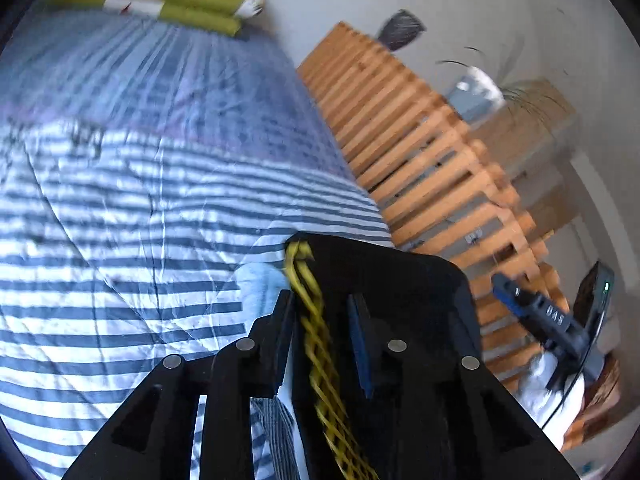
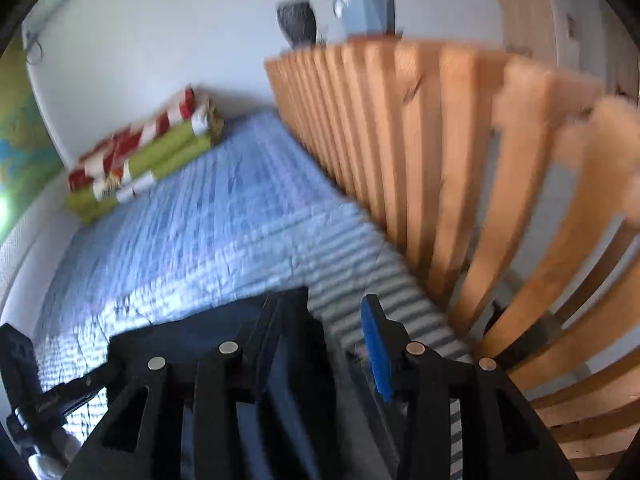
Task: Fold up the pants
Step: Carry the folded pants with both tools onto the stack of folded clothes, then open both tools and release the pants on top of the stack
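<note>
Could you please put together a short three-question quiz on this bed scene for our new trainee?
1. True or false: the left gripper has dark pants with a yellow cord between its fingers.
2. What runs along the right side of the bed? A) a wooden slatted rail B) a glass door C) a curtain
3. Fill in: the folded blankets at the far end of the bed are green and ____-and-white.

Key: 1 true; 2 A, the rail; 3 red.
</note>
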Demonstrator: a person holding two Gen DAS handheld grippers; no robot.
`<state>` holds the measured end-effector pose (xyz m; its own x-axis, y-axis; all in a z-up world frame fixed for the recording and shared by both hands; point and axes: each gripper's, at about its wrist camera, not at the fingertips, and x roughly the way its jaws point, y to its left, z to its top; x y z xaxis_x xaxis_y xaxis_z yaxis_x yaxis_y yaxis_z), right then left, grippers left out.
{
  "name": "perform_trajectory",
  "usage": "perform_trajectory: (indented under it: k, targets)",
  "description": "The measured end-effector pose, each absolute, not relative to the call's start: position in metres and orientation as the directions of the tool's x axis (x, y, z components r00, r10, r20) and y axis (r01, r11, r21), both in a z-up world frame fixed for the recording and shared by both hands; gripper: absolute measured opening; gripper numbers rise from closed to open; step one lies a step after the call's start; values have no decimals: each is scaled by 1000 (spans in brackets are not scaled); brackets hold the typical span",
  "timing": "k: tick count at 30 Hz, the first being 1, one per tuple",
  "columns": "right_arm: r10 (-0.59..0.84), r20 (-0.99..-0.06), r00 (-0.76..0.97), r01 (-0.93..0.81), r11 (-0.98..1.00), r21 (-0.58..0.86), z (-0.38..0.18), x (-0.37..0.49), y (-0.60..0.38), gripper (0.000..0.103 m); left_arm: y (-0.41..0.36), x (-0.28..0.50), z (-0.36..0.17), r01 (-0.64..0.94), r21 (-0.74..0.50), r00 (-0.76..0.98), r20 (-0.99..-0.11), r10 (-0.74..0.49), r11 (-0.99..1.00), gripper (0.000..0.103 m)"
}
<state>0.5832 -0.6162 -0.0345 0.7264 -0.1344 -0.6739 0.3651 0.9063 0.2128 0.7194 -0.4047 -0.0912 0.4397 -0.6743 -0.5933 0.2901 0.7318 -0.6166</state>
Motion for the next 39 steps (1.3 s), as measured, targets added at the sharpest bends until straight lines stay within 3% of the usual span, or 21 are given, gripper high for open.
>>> perform_trajectory:
  k: [2, 5, 10, 12, 14, 16, 19, 25, 32, 39]
  targets:
    - [-30, -665, 746, 272, 925, 264, -30, 573, -605, 37, -408, 698, -74, 357, -591, 431, -584, -688, 724, 29]
    - [15, -701, 713, 203, 953, 227, -38, 560, -581, 37, -419, 663, -65, 426, -616, 351, -562, -749, 662, 29]
    - [-32, -756, 654, 135, 988, 75, -61, 528, -548, 37, -435, 617, -77, 479, -629, 222, -587, -778, 612, 29]
    - [-114, -774, 622, 149, 988, -26, -77, 517, -544, 37, -441, 596, -90, 524, -536, 242, -651, -719, 662, 29]
    - [-120, -792, 599, 196, 981, -1, -89, 506, -557, 37, -442, 587, -102, 528, -487, 263, -685, -679, 696, 29]
    - [-105, -801, 589, 227, 973, 39, -94, 504, -567, 42, -432, 586, -109, 492, -522, 254, -679, -689, 696, 29]
    - [-165, -815, 556, 257, 966, -20, -92, 494, -564, 44, -414, 581, -104, 447, -552, 252, -678, -691, 704, 29]
    - [-291, -790, 540, 334, 935, -116, -56, 457, -544, 44, -374, 538, -67, 455, -446, 310, -732, -606, 771, 30]
    - [-201, -748, 633, 294, 956, -8, 14, 361, -472, 44, -303, 454, 4, 461, -338, 413, -737, -536, 820, 30]
    - [-51, -691, 721, 175, 978, 110, 90, 256, -377, 46, -229, 352, 85, 460, -276, 499, -706, -502, 844, 40]
